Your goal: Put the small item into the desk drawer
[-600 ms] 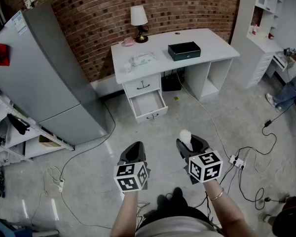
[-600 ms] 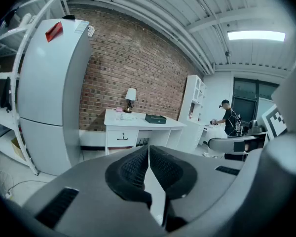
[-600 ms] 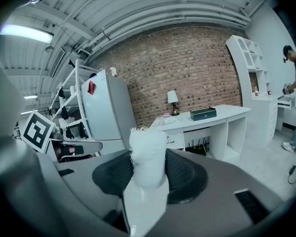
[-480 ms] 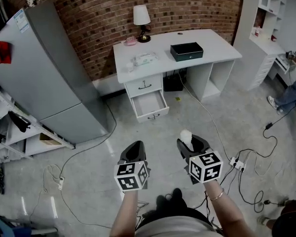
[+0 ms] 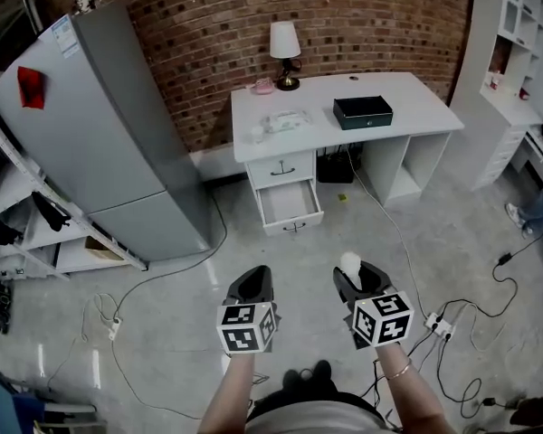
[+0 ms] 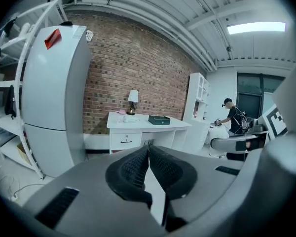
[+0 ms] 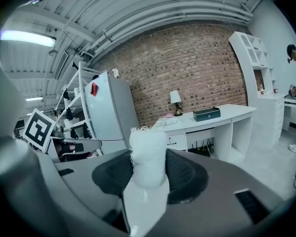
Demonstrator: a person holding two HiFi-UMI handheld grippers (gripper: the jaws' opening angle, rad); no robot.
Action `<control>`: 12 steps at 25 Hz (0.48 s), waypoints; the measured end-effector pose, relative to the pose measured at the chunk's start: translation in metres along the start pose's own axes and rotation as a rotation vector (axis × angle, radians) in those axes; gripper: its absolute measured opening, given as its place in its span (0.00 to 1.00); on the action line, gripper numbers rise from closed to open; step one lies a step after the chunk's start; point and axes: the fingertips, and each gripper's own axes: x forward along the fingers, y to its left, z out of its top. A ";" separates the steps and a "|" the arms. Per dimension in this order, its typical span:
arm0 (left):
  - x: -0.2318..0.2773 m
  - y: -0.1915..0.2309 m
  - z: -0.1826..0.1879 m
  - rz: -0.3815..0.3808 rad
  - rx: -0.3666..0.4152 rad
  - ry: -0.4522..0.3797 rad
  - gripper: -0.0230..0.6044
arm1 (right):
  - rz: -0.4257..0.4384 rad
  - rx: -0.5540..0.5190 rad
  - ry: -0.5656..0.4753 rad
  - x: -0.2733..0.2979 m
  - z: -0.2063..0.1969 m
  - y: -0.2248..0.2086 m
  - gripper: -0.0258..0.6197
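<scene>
Right gripper (image 5: pixel 357 280) holds small item (image 5: pixel 349 262) over grey floor (image 5: pixel 163 274).

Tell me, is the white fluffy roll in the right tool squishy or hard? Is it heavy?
Probably squishy: the white roll has a frayed, fuzzy top edge, like rolled cloth. Likely light too, since the right tool holds it upright by its sides alone. Being round, it might roll if laid on its side.
</scene>
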 end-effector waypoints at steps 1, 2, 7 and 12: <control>0.000 -0.003 0.002 0.007 0.005 -0.007 0.08 | 0.001 0.000 -0.006 -0.002 0.002 -0.004 0.33; -0.001 -0.005 0.004 0.017 0.008 -0.015 0.08 | 0.003 0.000 -0.013 -0.004 0.005 -0.008 0.33; -0.005 -0.014 0.012 0.051 0.007 -0.047 0.07 | 0.016 0.001 -0.040 -0.014 0.014 -0.023 0.33; -0.011 -0.027 0.022 0.060 0.018 -0.071 0.07 | 0.027 0.001 -0.054 -0.026 0.020 -0.034 0.33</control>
